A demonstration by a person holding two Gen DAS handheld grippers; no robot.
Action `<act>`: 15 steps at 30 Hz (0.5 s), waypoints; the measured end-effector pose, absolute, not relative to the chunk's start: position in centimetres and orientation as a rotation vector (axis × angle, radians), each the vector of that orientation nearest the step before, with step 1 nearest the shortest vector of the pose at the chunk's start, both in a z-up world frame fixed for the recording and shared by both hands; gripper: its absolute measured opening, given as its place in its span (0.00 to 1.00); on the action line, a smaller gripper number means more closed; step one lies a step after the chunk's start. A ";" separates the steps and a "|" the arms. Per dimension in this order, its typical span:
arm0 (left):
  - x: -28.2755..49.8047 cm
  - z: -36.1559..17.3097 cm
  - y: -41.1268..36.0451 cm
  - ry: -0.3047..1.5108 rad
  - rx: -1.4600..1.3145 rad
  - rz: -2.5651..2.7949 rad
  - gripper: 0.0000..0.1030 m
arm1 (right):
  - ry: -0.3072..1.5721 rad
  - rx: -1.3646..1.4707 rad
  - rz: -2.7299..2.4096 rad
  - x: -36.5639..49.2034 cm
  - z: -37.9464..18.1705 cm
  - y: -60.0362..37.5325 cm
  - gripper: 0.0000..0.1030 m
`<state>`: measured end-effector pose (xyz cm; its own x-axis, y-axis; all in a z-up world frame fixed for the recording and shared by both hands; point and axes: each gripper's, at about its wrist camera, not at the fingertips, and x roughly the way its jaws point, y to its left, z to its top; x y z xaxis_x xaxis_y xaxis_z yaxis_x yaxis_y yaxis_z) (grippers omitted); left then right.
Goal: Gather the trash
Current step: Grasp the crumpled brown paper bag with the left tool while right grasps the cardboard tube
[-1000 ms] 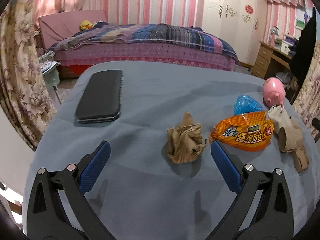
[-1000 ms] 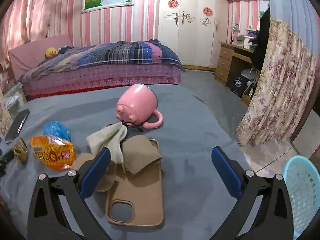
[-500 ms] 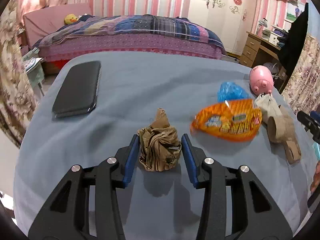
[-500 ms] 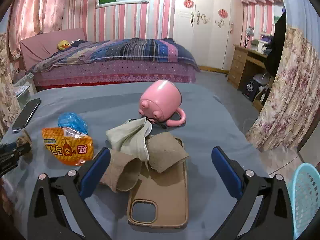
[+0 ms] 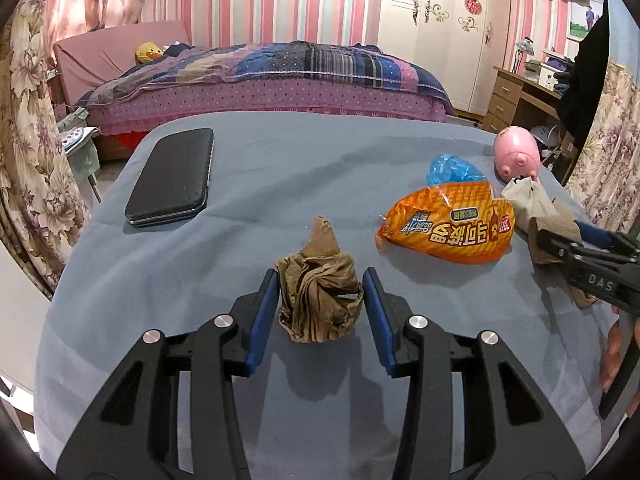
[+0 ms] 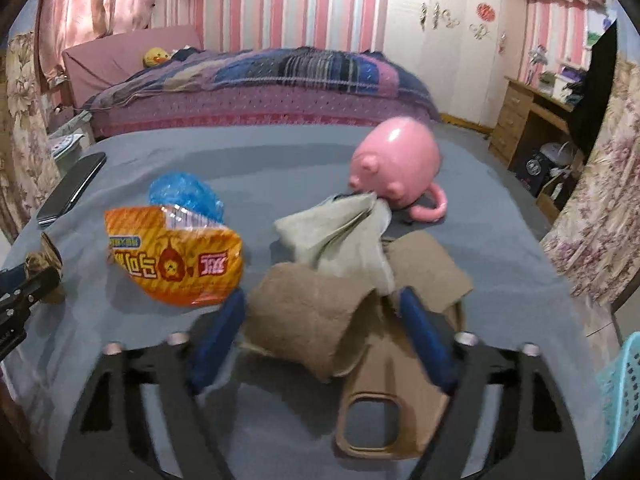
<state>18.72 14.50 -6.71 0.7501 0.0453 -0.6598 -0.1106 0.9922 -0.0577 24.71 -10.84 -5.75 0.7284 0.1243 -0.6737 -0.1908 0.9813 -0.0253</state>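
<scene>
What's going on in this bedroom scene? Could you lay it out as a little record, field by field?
Surface: grey-blue cloth
Left gripper: closed against the crumpled brown paper wad
Right gripper: partly closed around the tan cloth piece; contact unclear, blurred
Other trash: orange snack bag, blue plastic bag
Not trash: black phone, tan phone case, pink pig mug on its side
Bin: light-blue basket, right edge
</scene>
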 end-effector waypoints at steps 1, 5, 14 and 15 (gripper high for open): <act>18.8 -6.8 14.6 0.720 -0.099 0.085 0.41 | 0.734 -0.092 0.175 24.7 -5.8 -10.9 0.62; 18.6 -6.8 14.6 0.718 -0.106 0.091 0.41 | 0.713 -0.072 0.200 24.4 -5.5 -11.4 0.49; 17.7 -5.9 14.1 0.698 -0.136 0.119 0.41 | 0.648 -0.068 0.185 22.0 -3.6 -13.8 0.43; 17.3 -5.7 13.7 0.695 -0.152 0.111 0.41 | 0.634 -0.074 0.179 21.6 -3.2 -14.1 0.43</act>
<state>17.29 13.73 -5.66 0.7631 0.0516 -0.6442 -0.1524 0.9831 -0.1018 21.56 -14.14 -3.25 0.7910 0.1437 -0.5947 -0.1888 0.9819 -0.0138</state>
